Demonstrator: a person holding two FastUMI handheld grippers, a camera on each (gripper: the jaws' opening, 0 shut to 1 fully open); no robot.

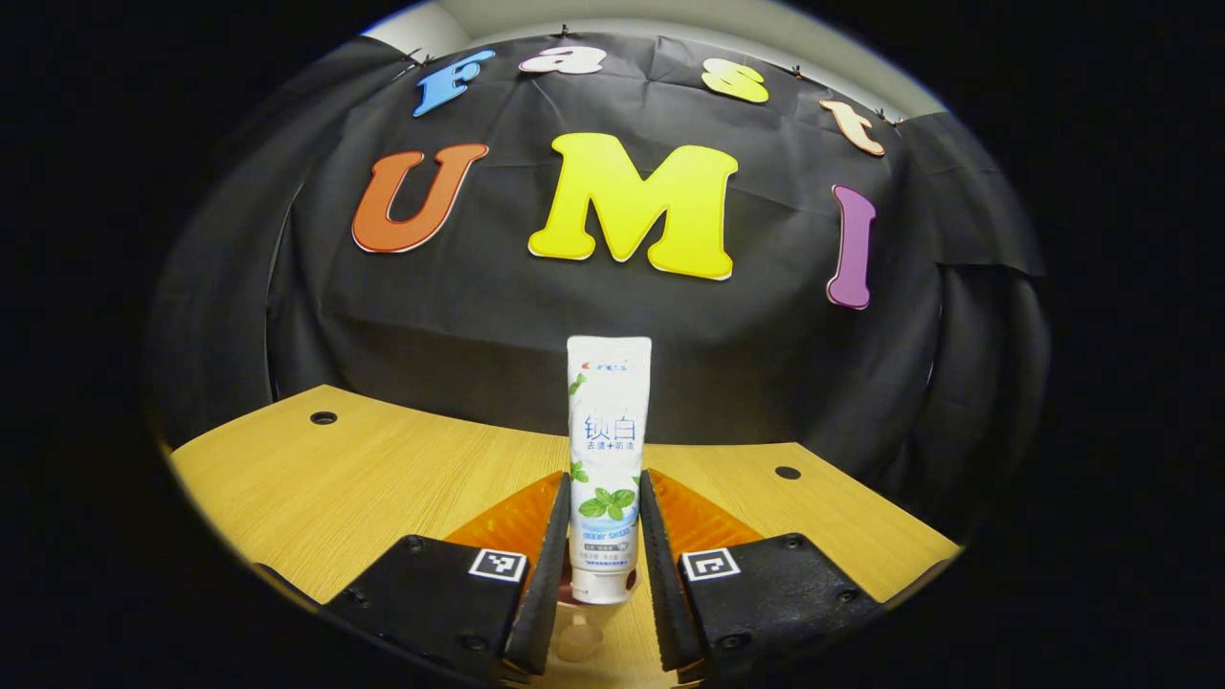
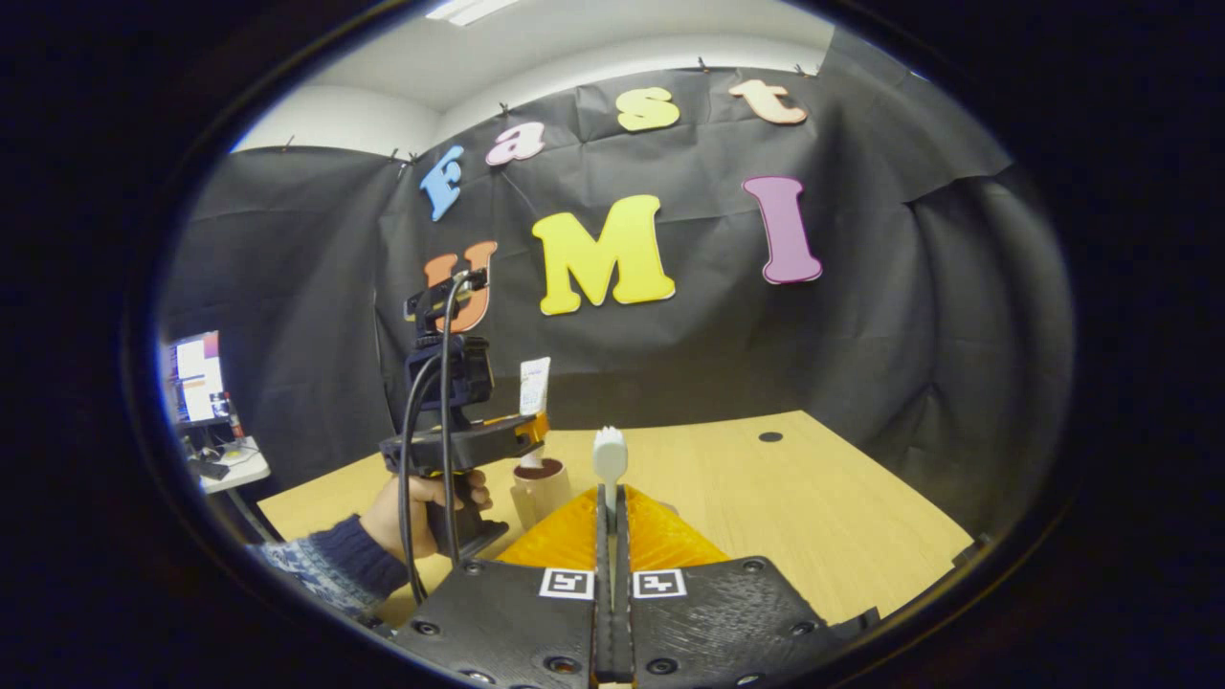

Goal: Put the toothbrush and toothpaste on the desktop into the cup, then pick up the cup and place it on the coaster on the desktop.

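Left hand-held gripper (image 1: 601, 555) clamps toothpaste (image 1: 607, 450) upright, directly above cup (image 2: 539, 488) on worktop (image 2: 813, 507). Right hand-held gripper (image 2: 612, 536) clenches toothbrush (image 2: 610, 464), bristles up, cup ahead-left.

I see just the top of the toothbrush (image 2: 610, 457); its handle hides between my fingers. The toothpaste (image 1: 606, 459) covers most of the cup (image 1: 578, 636).

Patterned knit sleeve (image 2: 316, 565), black cables (image 2: 442, 402)
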